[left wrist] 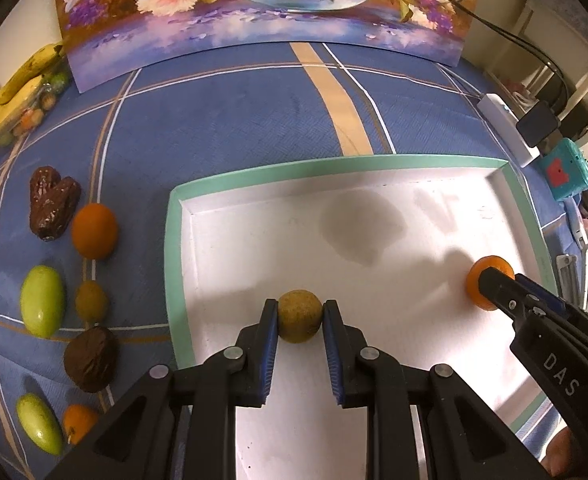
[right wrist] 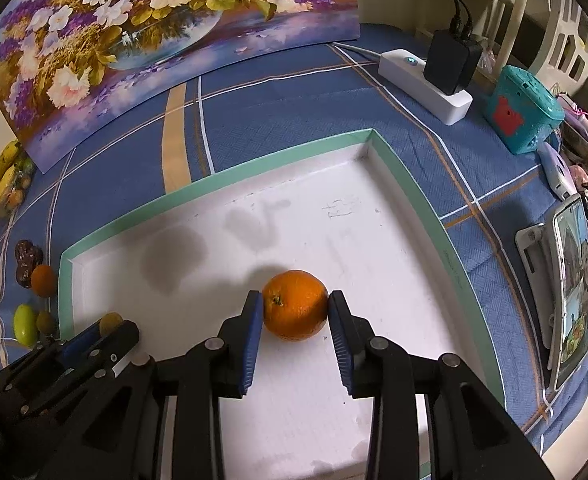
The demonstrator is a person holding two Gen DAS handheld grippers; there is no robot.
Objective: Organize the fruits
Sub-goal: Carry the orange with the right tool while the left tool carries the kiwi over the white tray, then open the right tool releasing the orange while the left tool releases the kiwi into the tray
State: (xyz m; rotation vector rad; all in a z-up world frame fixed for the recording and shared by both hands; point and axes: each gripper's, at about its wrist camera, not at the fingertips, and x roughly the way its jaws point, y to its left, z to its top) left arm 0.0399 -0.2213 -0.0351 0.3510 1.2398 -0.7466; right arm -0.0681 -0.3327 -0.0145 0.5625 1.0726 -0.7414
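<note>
**Now two fruits are gripped inside the tray**

Inside the white tray (left wrist: 374, 208) with the green rim, a small round greenish-brown fruit (left wrist: 300, 316) is clamped between the blue pads of the left gripper (left wrist: 300, 314), near the tray's left wall. Its underside is seen right at the tray floor; whether it rests there cannot be told. Toward the tray's right side, an orange (right wrist: 295, 304) is pinched between the pads of the right gripper (right wrist: 295, 306), stem end turned toward the left pad, with its shadow cast on the tray floor behind it.

Left of the tray, on the blue checked cloth (left wrist: 233, 120), more fruit is laid out: two dark dates (left wrist: 51, 202), another orange (left wrist: 94, 231), a green fruit (left wrist: 41, 301), a small olive-coloured fruit (left wrist: 91, 301), a wrinkled brown fruit (left wrist: 90, 358), a second green fruit (left wrist: 39, 424) and a small orange one (left wrist: 78, 422). Farther behind the tray's left corner, bananas (left wrist: 15, 84) are seen beside a flower painting (left wrist: 253, 12). Behind the tray's right corner a white power strip (right wrist: 426, 80) and a teal box (right wrist: 524, 110) are placed.
</note>
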